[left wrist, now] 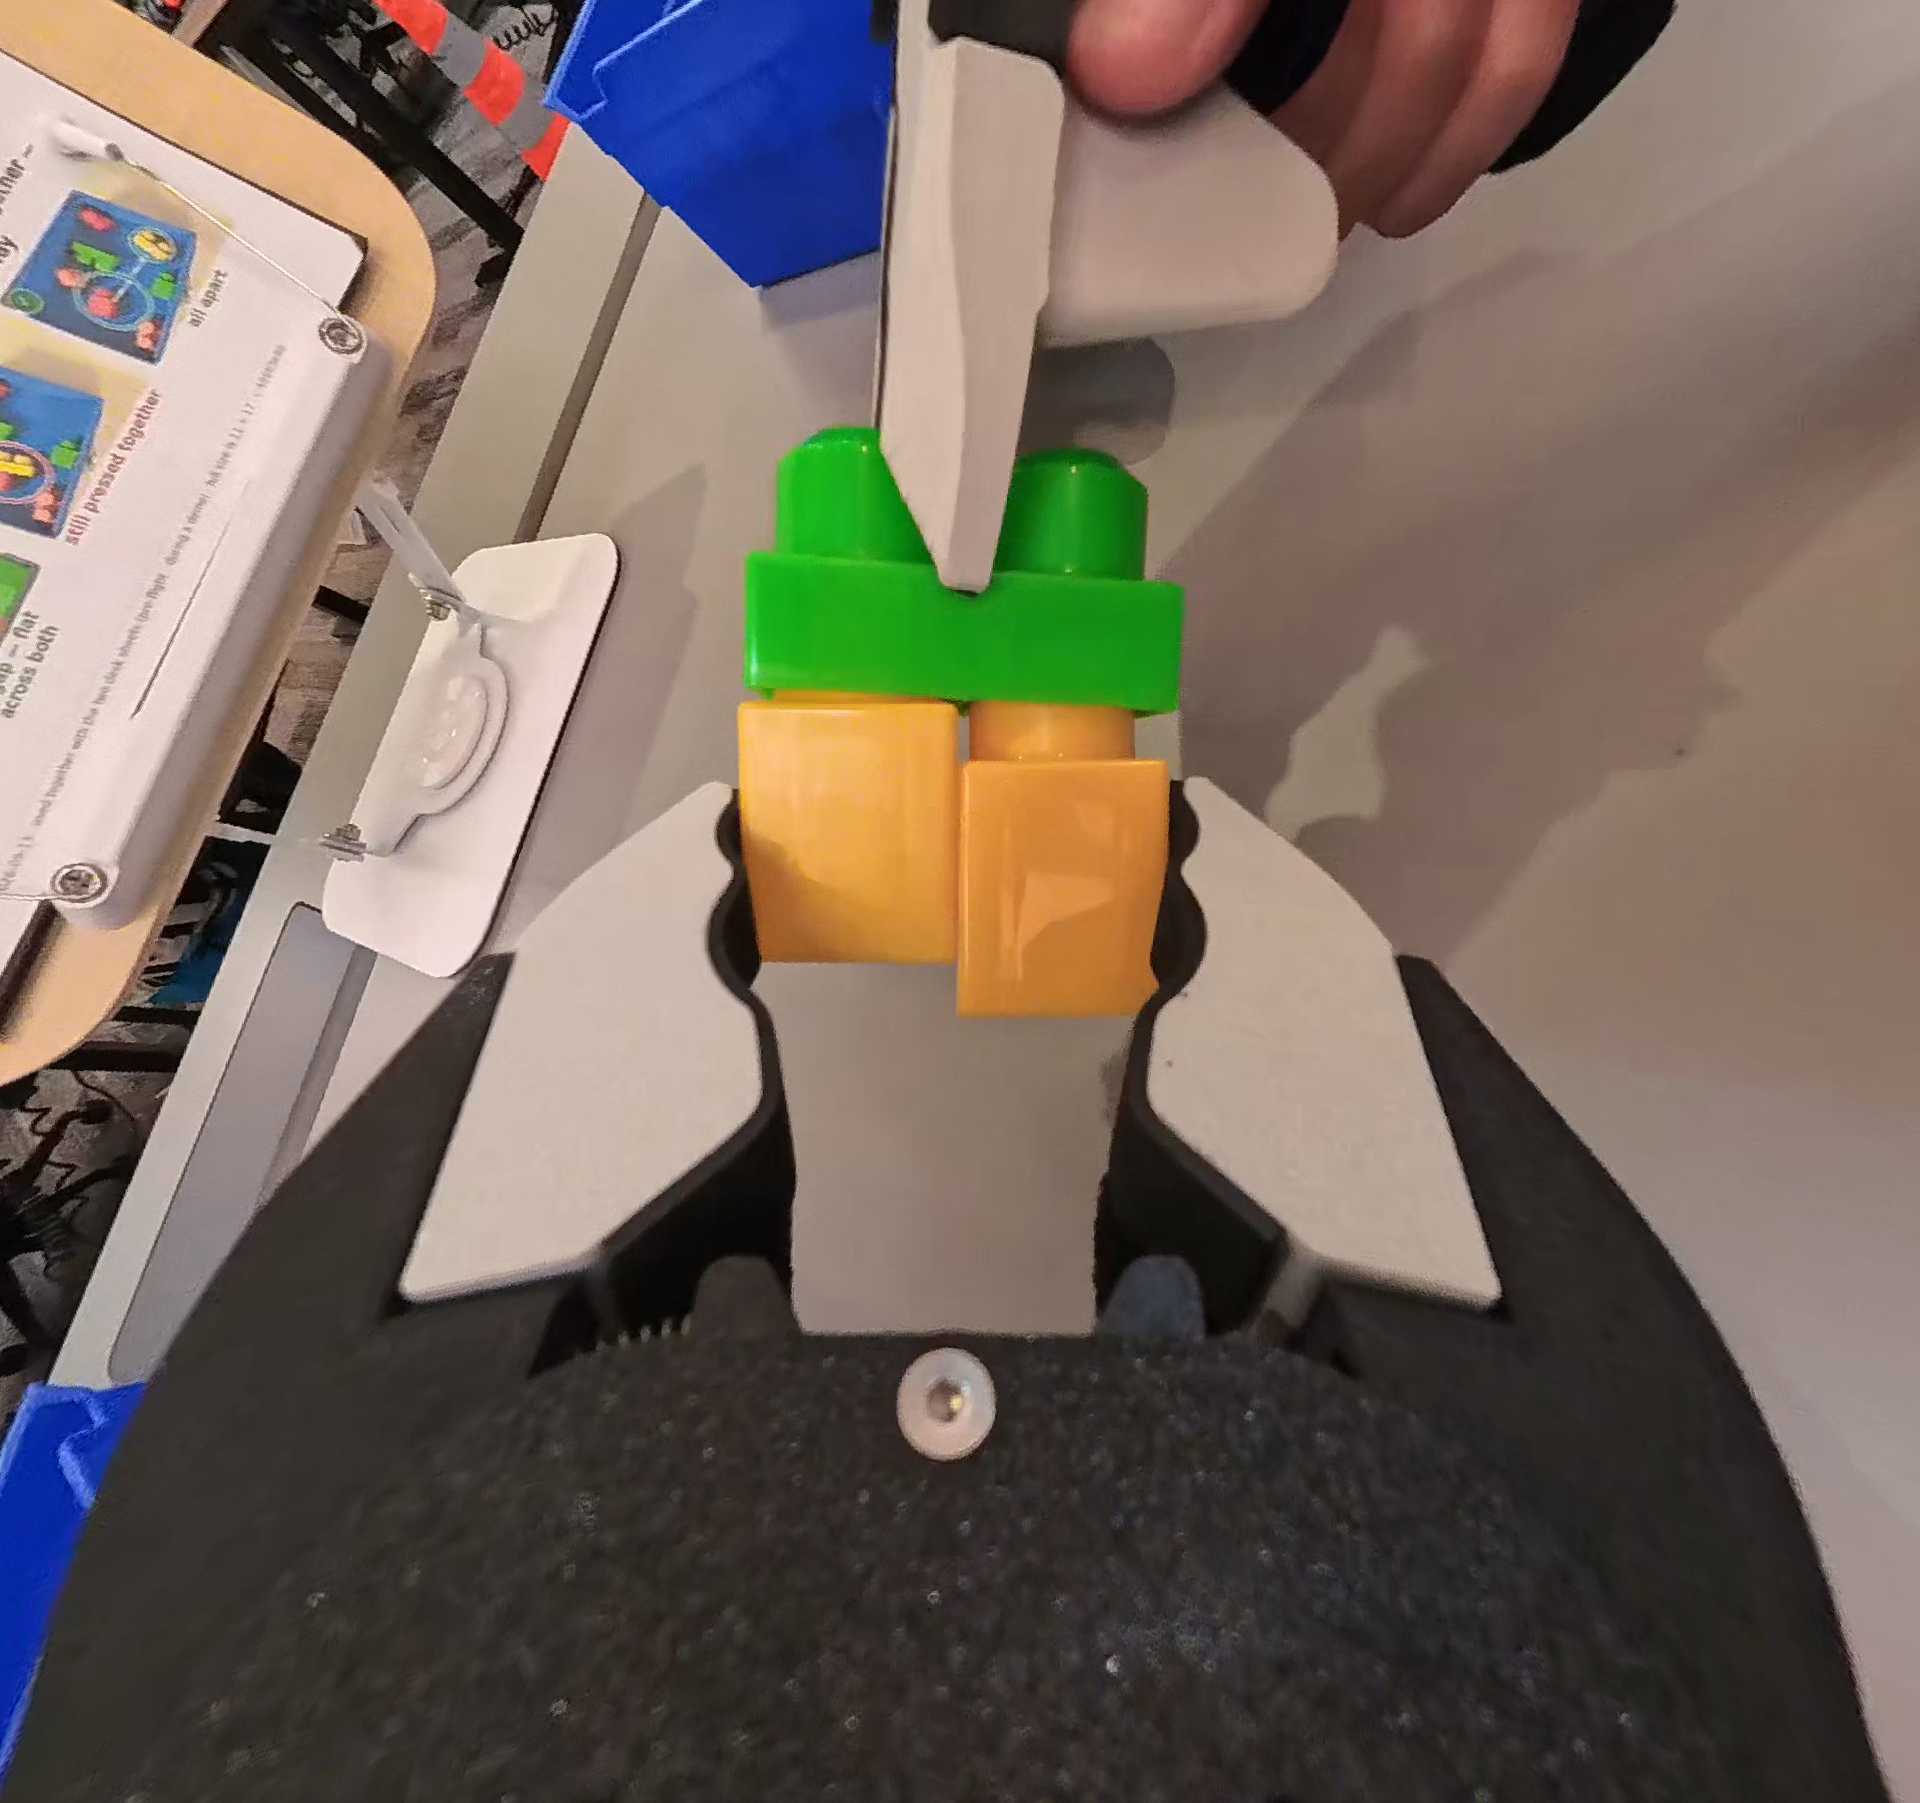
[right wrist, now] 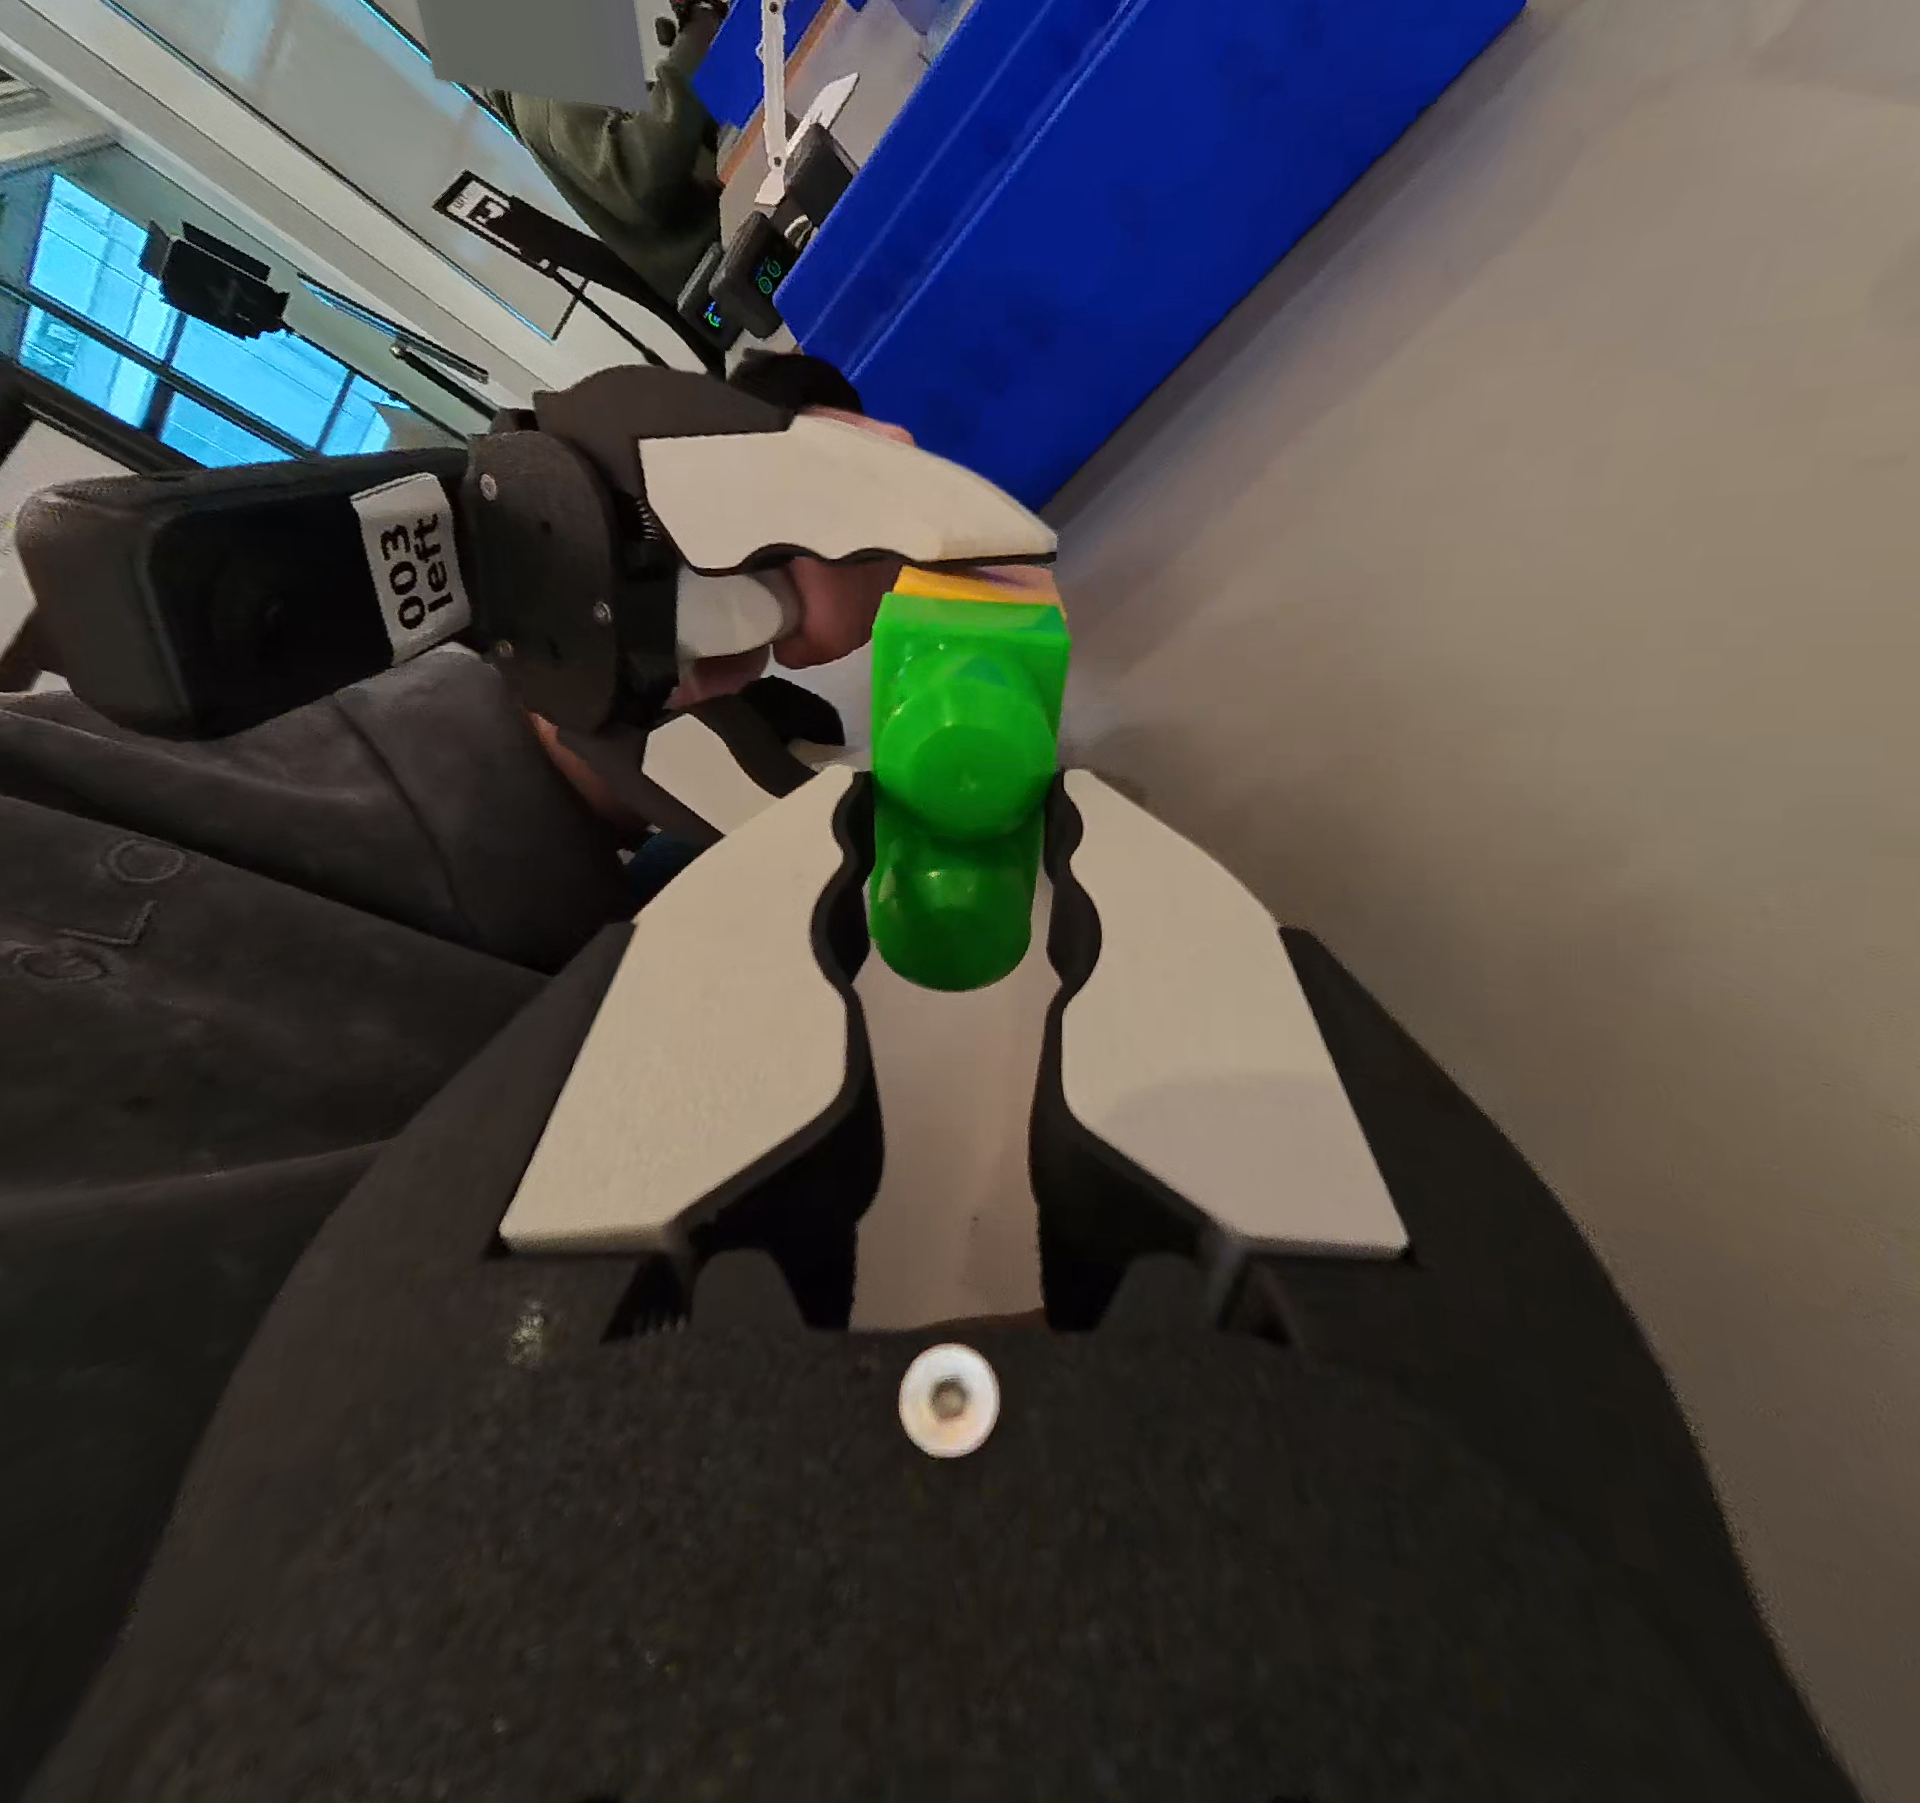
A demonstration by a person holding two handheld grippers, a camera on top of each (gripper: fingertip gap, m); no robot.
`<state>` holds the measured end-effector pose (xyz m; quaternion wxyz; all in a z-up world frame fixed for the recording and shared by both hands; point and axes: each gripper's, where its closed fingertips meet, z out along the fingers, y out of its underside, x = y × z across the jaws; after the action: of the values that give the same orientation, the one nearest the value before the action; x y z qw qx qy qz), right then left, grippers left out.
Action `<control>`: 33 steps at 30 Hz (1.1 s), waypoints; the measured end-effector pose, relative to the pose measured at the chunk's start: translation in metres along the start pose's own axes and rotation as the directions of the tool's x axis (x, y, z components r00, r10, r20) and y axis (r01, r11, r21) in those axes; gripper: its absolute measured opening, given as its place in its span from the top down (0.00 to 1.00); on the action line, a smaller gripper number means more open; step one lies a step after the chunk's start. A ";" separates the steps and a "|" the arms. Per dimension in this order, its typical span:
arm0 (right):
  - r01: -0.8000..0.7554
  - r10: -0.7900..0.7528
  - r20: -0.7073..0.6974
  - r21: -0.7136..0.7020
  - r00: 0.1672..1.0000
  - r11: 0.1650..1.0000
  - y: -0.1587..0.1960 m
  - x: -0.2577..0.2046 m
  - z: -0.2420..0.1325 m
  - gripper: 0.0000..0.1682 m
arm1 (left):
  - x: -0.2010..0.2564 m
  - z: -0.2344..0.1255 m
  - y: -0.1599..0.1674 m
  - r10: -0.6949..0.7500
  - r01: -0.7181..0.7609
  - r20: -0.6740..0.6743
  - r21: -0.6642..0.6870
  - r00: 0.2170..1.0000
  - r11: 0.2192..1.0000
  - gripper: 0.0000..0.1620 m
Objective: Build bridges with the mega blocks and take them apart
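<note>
— Which step do you think we are in?

— I judge it is the joining or the separating of the bridge; from these views alone I cannot tell which. My left gripper [left wrist: 956, 880] is clamped on the two yellow blocks [left wrist: 951, 854], one finger on each outer side, and the blocks sit side by side between the tips. The green block [left wrist: 966, 631] lies across the top of both, like a deck. It looks not fully seated: the stud of the right yellow block shows under it.

— And your right gripper?

— The right gripper [right wrist: 956, 844] is closed on the green block [right wrist: 961, 797], around its studs. In the left wrist view it comes from above, and the tip of one finger [left wrist: 961, 465] stands between the two green studs.

— Where is all this?

— It appears held above the grey table [left wrist: 1558, 818], not resting on it. The blue bins [right wrist: 1143, 195] are behind, well apart.

— What does the next move need?

— If I press, the push must go straight along the studs while the left holds firm. If I pull off, the same line, without twisting, or the yellow blocks may slip.
</note>
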<state>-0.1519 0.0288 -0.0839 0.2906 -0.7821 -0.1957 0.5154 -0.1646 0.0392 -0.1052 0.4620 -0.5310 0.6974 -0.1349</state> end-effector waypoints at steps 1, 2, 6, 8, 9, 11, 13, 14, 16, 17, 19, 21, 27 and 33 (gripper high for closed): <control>-0.012 0.012 0.001 -0.001 1.000 1.000 0.000 0.001 0.000 0.81 | 0.000 0.001 0.000 0.002 -0.002 0.002 0.000 1.000 1.000 0.54; -0.008 0.008 -0.005 -0.001 1.000 1.000 -0.001 0.003 0.000 0.81 | -0.001 0.002 0.000 0.011 -0.011 0.018 -0.006 1.000 1.000 0.54; -0.050 0.050 0.021 0.013 0.999 0.999 0.000 0.006 0.000 0.81 | -0.001 0.005 0.001 0.000 0.000 0.025 -0.016 1.000 1.000 0.54; -0.070 0.070 0.032 0.013 0.997 0.997 0.002 0.009 0.000 0.81 | -0.001 0.007 0.002 0.011 -0.010 0.039 -0.026 0.999 1.000 0.54; -0.074 0.074 0.030 0.013 0.997 0.997 0.003 0.011 0.001 0.81 | -0.001 0.009 0.004 0.019 -0.018 0.045 -0.036 0.999 0.999 0.54; -0.092 0.091 0.038 0.031 0.995 0.995 0.003 0.013 0.001 0.81 | 0.000 0.011 0.005 0.009 -0.008 0.042 -0.040 0.999 0.999 0.54; -0.095 0.094 0.038 0.048 0.995 0.994 0.003 0.014 0.001 0.81 | 0.000 0.012 0.006 0.001 0.001 0.037 -0.038 0.999 0.999 0.54; -0.092 0.090 0.042 0.062 0.995 0.994 0.003 0.014 0.001 0.81 | 0.000 0.012 0.006 0.001 0.001 0.037 -0.036 0.999 0.999 0.54; -0.116 0.110 0.070 0.085 0.991 0.990 0.002 0.013 0.001 0.81 | 0.000 0.011 0.003 -0.009 0.010 0.027 -0.028 1.000 1.000 0.54; -0.127 0.119 0.082 0.101 0.989 0.987 0.001 0.014 0.001 0.81 | -0.001 0.011 0.003 -0.019 0.020 0.016 -0.029 1.000 0.999 0.54; -0.137 0.128 0.088 0.113 0.988 0.984 0.001 0.016 0.002 0.81 | -0.002 0.012 0.003 -0.018 0.018 0.010 -0.041 1.000 0.999 0.54; -0.145 0.133 0.098 0.136 0.986 0.980 -0.001 0.017 0.000 0.81 | -0.003 0.014 0.002 -0.021 0.022 0.023 -0.040 1.000 0.999 0.54; -0.148 0.133 0.129 0.119 0.983 0.982 0.006 0.012 0.012 0.81 | 0.005 0.017 -0.012 -0.062 0.062 -0.001 0.026 0.998 0.998 0.54; -0.116 0.094 0.135 0.170 0.986 0.979 -0.004 0.006 0.009 0.81 | -0.001 0.012 -0.020 -0.041 0.039 0.044 0.037 0.998 0.999 0.54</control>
<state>-0.1576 0.0374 -0.0883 0.3183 -0.7282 -0.1255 0.5939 -0.1425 0.0361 -0.0977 0.4845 -0.5392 0.6735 -0.1447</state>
